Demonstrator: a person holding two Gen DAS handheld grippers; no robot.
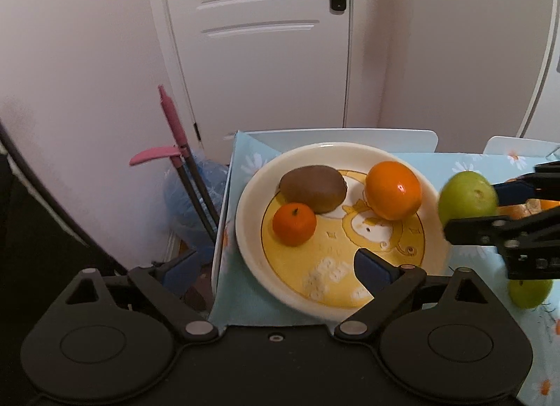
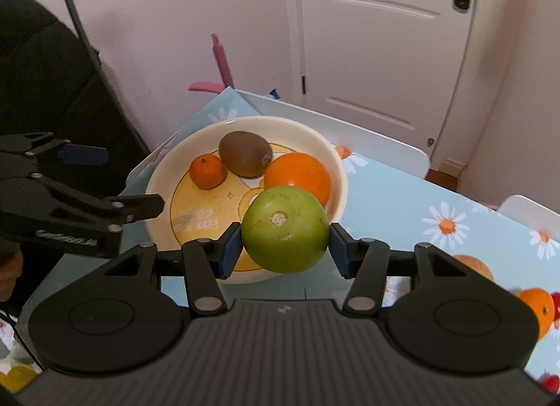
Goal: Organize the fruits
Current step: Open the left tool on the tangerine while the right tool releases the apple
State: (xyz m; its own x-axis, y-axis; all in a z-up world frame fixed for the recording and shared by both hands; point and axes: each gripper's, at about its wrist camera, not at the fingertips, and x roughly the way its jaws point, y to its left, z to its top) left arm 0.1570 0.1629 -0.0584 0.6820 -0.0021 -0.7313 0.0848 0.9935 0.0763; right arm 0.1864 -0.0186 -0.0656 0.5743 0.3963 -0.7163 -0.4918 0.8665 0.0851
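Your right hand-held gripper (image 2: 285, 248) is clenched on a green apple (image 2: 284, 229), low centre of frame, over the near rim of the plate (image 2: 336, 160) holding a kiwi (image 2: 245, 153), tangerine (image 2: 207, 171) and orange (image 2: 301, 174). Your left hand-held gripper (image 1: 276, 269) is spread wide, empty, over the plate's near left edge.
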